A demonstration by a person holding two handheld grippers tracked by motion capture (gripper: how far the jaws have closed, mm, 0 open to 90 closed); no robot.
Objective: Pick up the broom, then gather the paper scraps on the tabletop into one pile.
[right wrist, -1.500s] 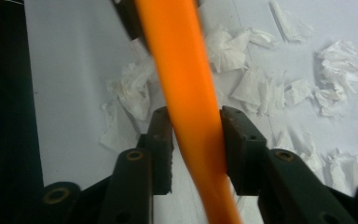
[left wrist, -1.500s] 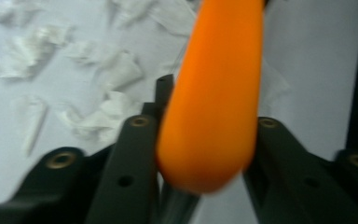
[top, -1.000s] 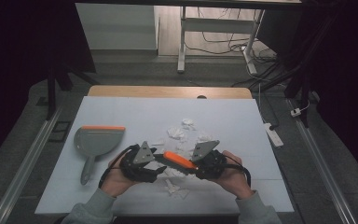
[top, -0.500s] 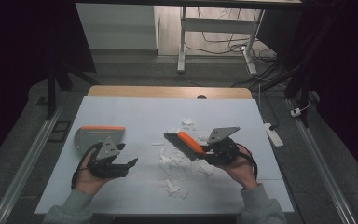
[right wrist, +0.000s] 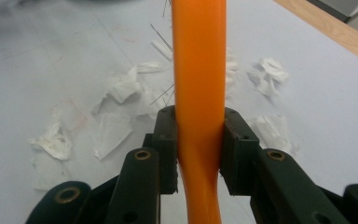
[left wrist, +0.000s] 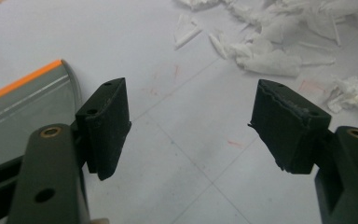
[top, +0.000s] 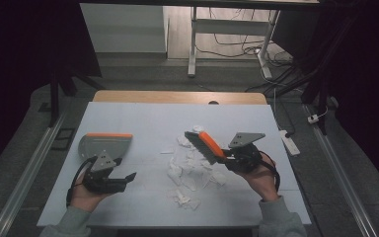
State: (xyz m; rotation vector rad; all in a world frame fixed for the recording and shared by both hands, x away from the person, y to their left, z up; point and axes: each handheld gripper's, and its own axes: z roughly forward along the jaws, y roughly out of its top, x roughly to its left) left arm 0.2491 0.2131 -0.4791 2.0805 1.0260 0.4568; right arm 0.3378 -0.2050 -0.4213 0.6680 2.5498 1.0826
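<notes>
Since the earlier frame, both hands have moved apart: the left tool (top: pixel 128 177) went from the middle of the table (top: pixel 143 116) toward the dustpan (top: pixel 104 143), and the right tool (top: pixel 225 159) carried the brush (top: pixel 205 145) a little to the right. The brush is now above the far right part of the paper scraps (top: pixel 187 170), tilted, with its bristle end toward the dustpan. The right tool is closed tight on the orange handle (right wrist: pixel 199 70), near its curved end, probably so that the long head can sweep freely. The left tool is wide open and holds nothing; its jaws have just been opening a little more, with only bare table between them. It hovers just beside the dustpan's orange edge (left wrist: pixel 21 81), I think to take the dustpan and hold it steady. The scraps lie between dustpan and brush, so a sweep to the left should push them in.
</notes>
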